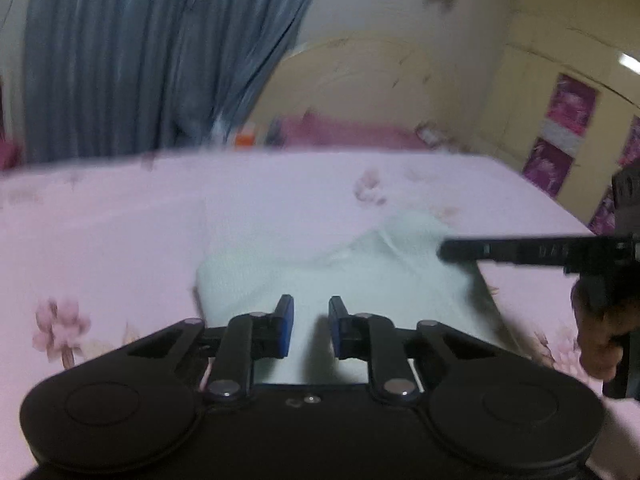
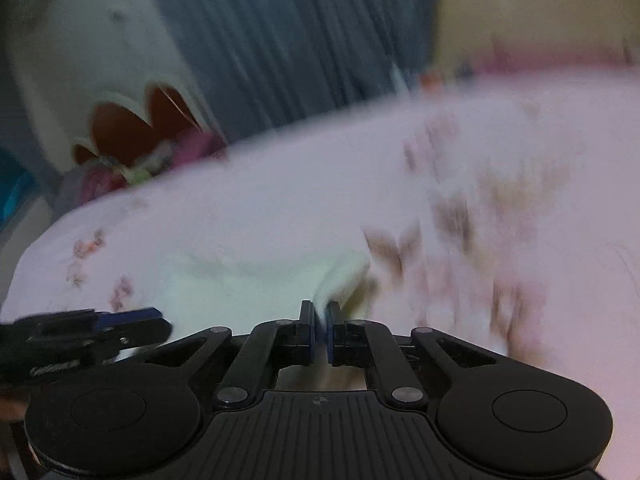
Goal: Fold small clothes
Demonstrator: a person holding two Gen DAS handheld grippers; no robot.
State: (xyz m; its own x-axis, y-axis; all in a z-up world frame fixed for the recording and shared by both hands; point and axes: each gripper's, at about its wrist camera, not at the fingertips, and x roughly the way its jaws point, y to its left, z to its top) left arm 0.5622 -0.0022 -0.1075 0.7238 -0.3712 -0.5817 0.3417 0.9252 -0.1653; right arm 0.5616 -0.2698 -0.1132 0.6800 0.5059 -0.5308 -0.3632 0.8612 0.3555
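A small white garment (image 1: 320, 264) lies on the pink flowered bedsheet (image 1: 100, 224). My left gripper (image 1: 311, 330) is open, its blue-padded fingers over the garment's near edge with white cloth showing between them. My right gripper (image 2: 319, 334) is shut on a raised fold of the white garment (image 2: 248, 280), which is pulled up toward its fingers. The right gripper also shows in the left wrist view (image 1: 444, 249) at the garment's right edge. The left gripper shows at the left of the right wrist view (image 2: 160, 320). Both views are blurred.
Blue-grey curtains (image 1: 160, 52) hang behind the bed. A cream headboard (image 1: 360, 92) and a wardrobe with purple panels (image 1: 568, 120) stand at the back right. Pink pillows (image 1: 340, 132) lie at the bed's far end. Clothes are piled beside the bed (image 2: 132, 168).
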